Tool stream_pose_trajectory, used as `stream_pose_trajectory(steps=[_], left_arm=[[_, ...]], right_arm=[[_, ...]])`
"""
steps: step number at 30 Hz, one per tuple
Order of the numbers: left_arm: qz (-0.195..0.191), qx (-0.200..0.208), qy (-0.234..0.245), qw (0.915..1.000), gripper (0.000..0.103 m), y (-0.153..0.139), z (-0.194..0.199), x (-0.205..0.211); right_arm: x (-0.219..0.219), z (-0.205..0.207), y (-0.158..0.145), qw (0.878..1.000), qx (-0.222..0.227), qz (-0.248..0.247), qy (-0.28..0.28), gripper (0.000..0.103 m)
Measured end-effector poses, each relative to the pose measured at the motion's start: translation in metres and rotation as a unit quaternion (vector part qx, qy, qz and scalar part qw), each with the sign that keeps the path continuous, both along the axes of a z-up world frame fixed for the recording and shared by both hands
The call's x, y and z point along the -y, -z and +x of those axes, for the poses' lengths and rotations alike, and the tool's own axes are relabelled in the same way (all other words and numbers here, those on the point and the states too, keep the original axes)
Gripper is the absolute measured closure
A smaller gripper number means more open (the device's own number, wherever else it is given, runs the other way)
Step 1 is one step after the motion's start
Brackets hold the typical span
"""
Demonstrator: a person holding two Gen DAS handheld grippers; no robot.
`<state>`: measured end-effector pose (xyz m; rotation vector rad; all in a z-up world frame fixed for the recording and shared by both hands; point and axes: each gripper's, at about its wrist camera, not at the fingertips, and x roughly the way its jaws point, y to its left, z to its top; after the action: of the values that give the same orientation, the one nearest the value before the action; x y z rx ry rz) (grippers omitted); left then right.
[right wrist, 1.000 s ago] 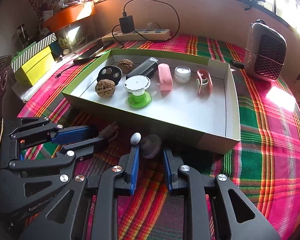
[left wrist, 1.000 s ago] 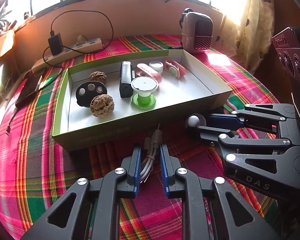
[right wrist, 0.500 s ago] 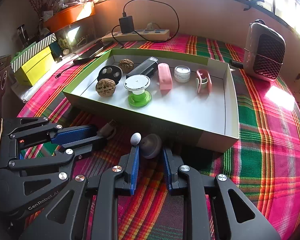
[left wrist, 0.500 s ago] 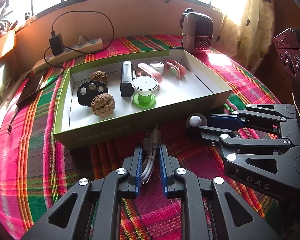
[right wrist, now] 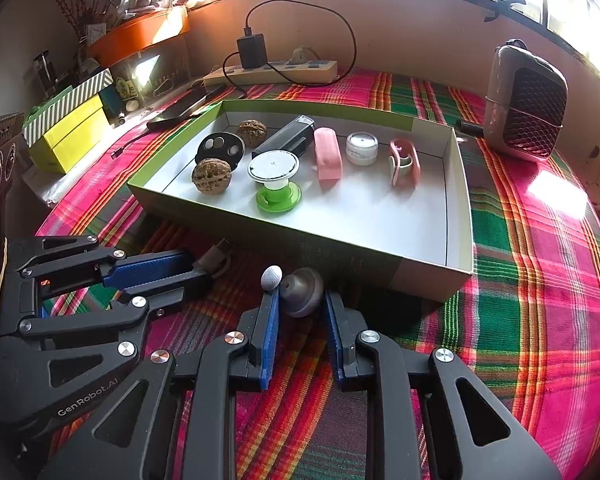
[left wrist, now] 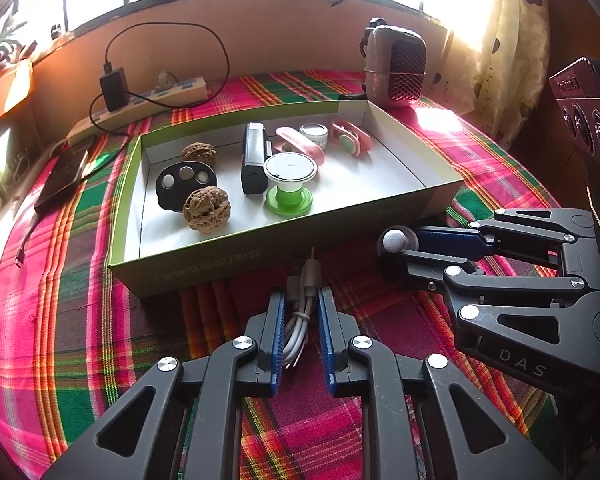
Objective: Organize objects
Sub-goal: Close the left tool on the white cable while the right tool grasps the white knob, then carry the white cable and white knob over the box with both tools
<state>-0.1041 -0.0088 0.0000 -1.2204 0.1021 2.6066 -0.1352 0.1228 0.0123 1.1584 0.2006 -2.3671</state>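
My left gripper is shut on a coiled white USB cable, whose plugs stick out past the blue pads just before the box. My right gripper is shut on a grey dome-shaped piece with a white dimpled ball on it. Both sit low over the plaid cloth, close to the front wall of the green box. Each gripper shows in the other's view: the right gripper to the right, the left gripper to the left. I cannot tell whether either object is lifted off the cloth.
The box holds two walnuts, a black oval disc, a black device, a green-and-white spool, pink items and a small jar. Behind it lie a power strip, a phone and a heater.
The left pads have drawn very slightly closer together on the cable. Neither hand nor any object has otherwise moved.
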Motion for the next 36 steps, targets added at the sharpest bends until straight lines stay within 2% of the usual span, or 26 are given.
stream_pose_trajectory(steps=[36], left_arm=[[0.017,-0.025,0.010,0.9995,0.089,-0.033,0.004,-0.019]], right_arm=[[-0.029,-0.003,-0.032,0.999,-0.027,-0.037,0.024,0.080]])
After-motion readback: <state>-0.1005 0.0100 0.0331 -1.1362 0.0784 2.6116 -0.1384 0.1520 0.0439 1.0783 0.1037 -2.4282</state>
